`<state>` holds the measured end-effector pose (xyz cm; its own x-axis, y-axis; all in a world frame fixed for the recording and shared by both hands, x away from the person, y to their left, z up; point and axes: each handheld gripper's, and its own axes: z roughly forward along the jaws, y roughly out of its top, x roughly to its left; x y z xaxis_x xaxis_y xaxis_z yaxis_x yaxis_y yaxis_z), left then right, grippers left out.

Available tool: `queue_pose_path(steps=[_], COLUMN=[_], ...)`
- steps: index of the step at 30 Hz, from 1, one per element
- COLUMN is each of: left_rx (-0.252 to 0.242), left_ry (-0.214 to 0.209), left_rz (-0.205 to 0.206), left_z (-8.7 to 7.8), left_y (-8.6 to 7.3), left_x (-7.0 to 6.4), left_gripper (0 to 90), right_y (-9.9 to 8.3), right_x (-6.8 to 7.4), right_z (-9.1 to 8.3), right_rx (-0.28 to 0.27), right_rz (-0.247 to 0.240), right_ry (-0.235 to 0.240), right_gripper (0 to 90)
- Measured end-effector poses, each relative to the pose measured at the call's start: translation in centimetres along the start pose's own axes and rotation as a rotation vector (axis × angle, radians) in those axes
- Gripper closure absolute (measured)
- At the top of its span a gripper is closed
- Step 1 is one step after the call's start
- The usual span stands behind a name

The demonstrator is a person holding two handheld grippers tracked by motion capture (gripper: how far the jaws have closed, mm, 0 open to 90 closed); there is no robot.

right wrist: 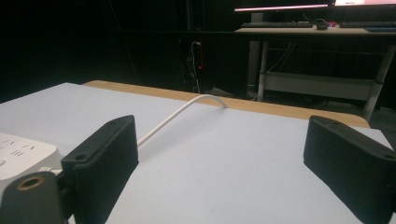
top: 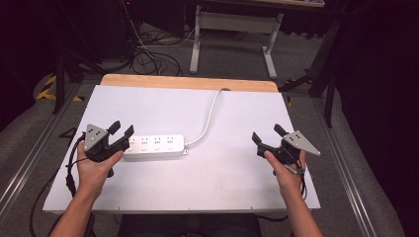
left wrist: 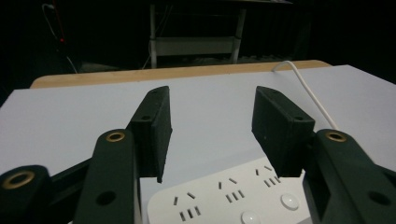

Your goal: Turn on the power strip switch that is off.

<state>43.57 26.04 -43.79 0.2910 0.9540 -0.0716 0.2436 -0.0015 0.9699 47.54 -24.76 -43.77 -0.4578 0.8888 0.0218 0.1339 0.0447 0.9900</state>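
You're at the approach stage: nothing is gripped yet. The power strip (top: 154,146) lies flat on the white table (top: 232,187), left of centre and roughly midway between the near and far edges, sockets up, long axis running along the table's width. Its white cord (top: 210,116) leaves the right end and curves away to the far edge, where it drops over the wooden lip. Your left gripper (top: 122,130) is right at the strip's left end, jaws spread wide with nothing between them; in the left gripper view (left wrist: 211,128) the sockets and round buttons sit just below and ahead of the jaw tips, so you're above the end rather than around it. I can't tell from the high view whether a jaw touches the casing. Your right gripper (top: 267,134) is well apart from the strip, towards the table's right edge, jaws also spread wide and empty; the right gripper view (right wrist: 224,154) shows the cord running off ahead and a corner of the strip at its left border. Next move, as I read it: lower the left gripper so the jaws straddle the strip's end across its narrow width, then close. Keep it level, since the casing looks smooth and could slide. Bring the right gripper in towards the cord end if you need a second hold.
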Motion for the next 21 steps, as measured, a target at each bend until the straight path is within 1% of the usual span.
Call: queue_pose_path(steps=[1, 3, 6, 7, 8, 9, 10, 11, 12, 13, 14, 15, 16, 17, 21], left_rx=[-0.005, -0.02, -0.043, -0.046, -0.047, -0.061, -0.073, -0.081, -0.101, -0.116, -0.123, -0.13, -0.136, -0.135, -0.143], left_ry=[0.009, 0.025, 0.054, 0.064, 0.069, 0.073, 0.083, 0.089, 0.098, 0.115, 0.125, 0.142, 0.155, 0.164, 0.202], left_rz=[0.007, 0.018, 0.031, 0.036, 0.045, 0.047, 0.047, 0.045, 0.045, 0.047, 0.047, 0.042, 0.039, 0.039, 0.038], left_z=[-0.1, -0.4, -0.9, -1.1, -1.3, -1.7, -2.0, -2.2, -2.5, -2.6, -2.8, -2.8, -2.9, -2.9, -3.4], left_y=[0.0, 0.1, 0.3, 0.3, 0.3, 0.3, 0.4, 0.4, 0.5, 0.5, 0.6, 0.5, 0.5, 0.4, 0.3], left_x=[0.0, -0.1, -0.1, 0.0, 0.0, 0.0, 0.1, 0.1, 0.1, 0.2, 0.3, 0.4, 0.5, 0.6, 0.8], left_gripper=[46.3, 42.1, 39.4, 35.7, 35.7, 30.4, 30.4, 28.3, 26.9, 22.2, 22.2, 18.8, 10.5, 7.6, 4.2], right_y=[0.0, 0.0, 0.0, 0.0, 0.0, 0.0, 0.0, 0.0, 0.0, 0.0, 0.0, 0.0, 0.0, 0.0, 0.0], right_x=[0.0, 0.0, -0.1, -0.1, -0.1, -0.1, -0.1, -0.1, -0.1, -0.1, -0.1, -0.2, -0.1, -0.1, -0.1], right_z=[0.0, 0.0, 0.0, -0.1, -0.1, -0.1, -0.1, -0.2, -0.2, -0.1, -0.1, -0.1, -0.1, -0.1, -0.1], right_rx=[0.0, -0.001, -0.002, -0.003, -0.003, -0.004, -0.004, -0.005, -0.004, -0.006, -0.006, -0.005, -0.005, -0.005, -0.005], right_rz=[0.0, 0.001, 0.001, 0.002, 0.002, 0.002, 0.002, 0.004, 0.004, 0.007, 0.007, 0.007, 0.005, 0.004, 0.004], right_ry=[0.0, 0.0, 0.0, -0.002, -0.002, 0.0, 0.0, 0.0, -0.002, -0.001, -0.001, -0.001, 0.0, 0.0, -0.002], right_gripper=[10.5, 10.5, 10.5, 10.5, 10.5, 10.5, 10.5, 10.5, 10.5, 10.5, 10.5, 10.5, 10.5, 10.5, 10.3])
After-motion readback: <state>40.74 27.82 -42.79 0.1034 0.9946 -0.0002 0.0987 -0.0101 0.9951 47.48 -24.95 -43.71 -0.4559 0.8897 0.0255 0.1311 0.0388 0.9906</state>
